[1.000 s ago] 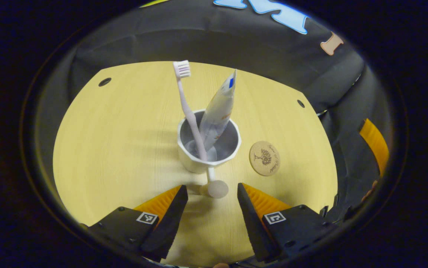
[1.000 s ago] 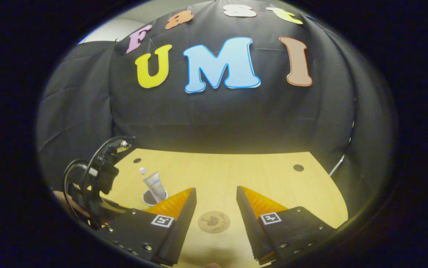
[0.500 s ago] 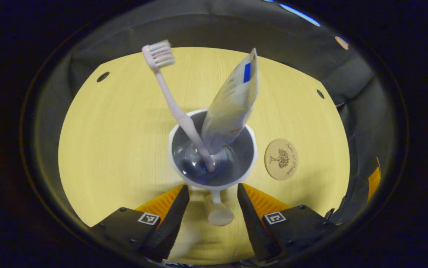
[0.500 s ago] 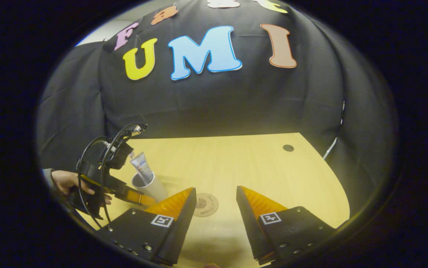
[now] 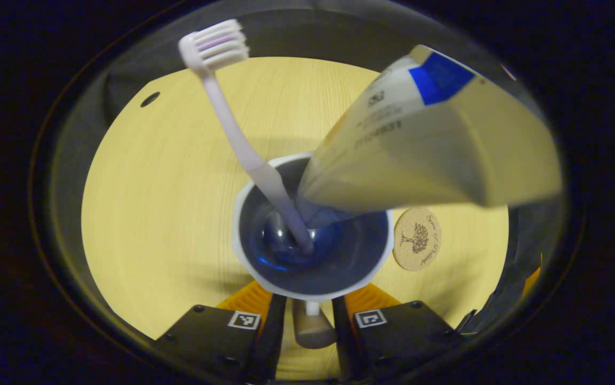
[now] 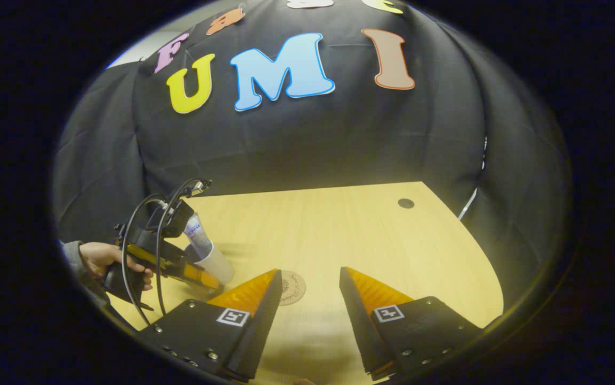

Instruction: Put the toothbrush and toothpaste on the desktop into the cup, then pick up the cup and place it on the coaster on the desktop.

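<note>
A white cup [image 5: 243, 214] with a dark inside stands on the wooden table [image 5: 152, 203]. A pale toothbrush [image 5: 232, 133] and a toothpaste tube [image 5: 430, 144] lean in it. My left gripper [image 5: 310, 321] is shut on the cup's knobbed handle [image 5: 313, 331], a finger on each side. A round cork coaster [image 5: 417, 238] lies just right of the cup. In the right gripper view, the left gripper [image 6: 208, 282], held by a hand [image 6: 99, 259], is at the cup [image 6: 221, 266], with the toothpaste [image 6: 196, 238] sticking up. My right gripper [image 6: 310, 283] hovers open above the table near the coaster [image 6: 291, 287].
The table [image 6: 339, 230] has small round holes near its far corners [image 5: 150, 99] [image 6: 406, 203]. Black cloth walls close in the back and sides. Bare wood stretches to the cup's left and beyond the coaster.
My left gripper moved in toward the cup and its fingers narrowed from wide open onto the handle. The right gripper's view shifted slightly; it stays open.
</note>
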Demonstrator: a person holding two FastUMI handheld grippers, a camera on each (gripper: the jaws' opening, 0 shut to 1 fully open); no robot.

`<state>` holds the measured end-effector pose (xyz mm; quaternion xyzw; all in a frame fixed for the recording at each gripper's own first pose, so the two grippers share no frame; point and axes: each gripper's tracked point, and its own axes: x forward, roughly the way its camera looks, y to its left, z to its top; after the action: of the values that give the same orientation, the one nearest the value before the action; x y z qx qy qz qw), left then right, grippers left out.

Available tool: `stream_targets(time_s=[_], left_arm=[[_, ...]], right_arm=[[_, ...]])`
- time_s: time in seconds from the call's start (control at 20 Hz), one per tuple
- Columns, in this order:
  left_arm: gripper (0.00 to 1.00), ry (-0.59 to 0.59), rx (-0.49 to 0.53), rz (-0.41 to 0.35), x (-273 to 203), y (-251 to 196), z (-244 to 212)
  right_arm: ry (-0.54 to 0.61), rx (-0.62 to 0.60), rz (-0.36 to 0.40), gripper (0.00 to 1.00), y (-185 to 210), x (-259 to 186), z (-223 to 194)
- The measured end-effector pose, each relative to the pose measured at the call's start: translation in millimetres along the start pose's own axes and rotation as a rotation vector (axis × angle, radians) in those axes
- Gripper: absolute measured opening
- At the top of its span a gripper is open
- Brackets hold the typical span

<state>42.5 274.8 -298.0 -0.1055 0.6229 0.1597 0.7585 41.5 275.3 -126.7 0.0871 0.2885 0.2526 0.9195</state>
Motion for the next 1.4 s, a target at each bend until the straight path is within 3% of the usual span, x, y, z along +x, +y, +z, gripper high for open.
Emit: stream_targets(time_s=[0.05,0.3,0.55,1.0,1.4], left_arm=[[0.43,0.001,0.006,0.003,-1,0,-1],[0.36,-0.024,0.041,0.027,1,0,-4],[0.36,-0.093,0.103,0.043,-12,-7,10],[0.35,-0.082,0.2,-0.062,-35,-98,-12],[0.36,-0.034,0.274,-0.088,-4,-173,-20]], right_arm=[[0.003,0.006,0.001,0.69,0,-1,-1],[0.006,0.004,0.009,0.69,1,-4,-1],[0.001,-0.001,0.004,0.69,-6,-9,1],[-0.018,-0.009,0.003,0.69,-20,-25,0],[-0.003,0.033,-0.034,0.69,-55,-36,-9]])
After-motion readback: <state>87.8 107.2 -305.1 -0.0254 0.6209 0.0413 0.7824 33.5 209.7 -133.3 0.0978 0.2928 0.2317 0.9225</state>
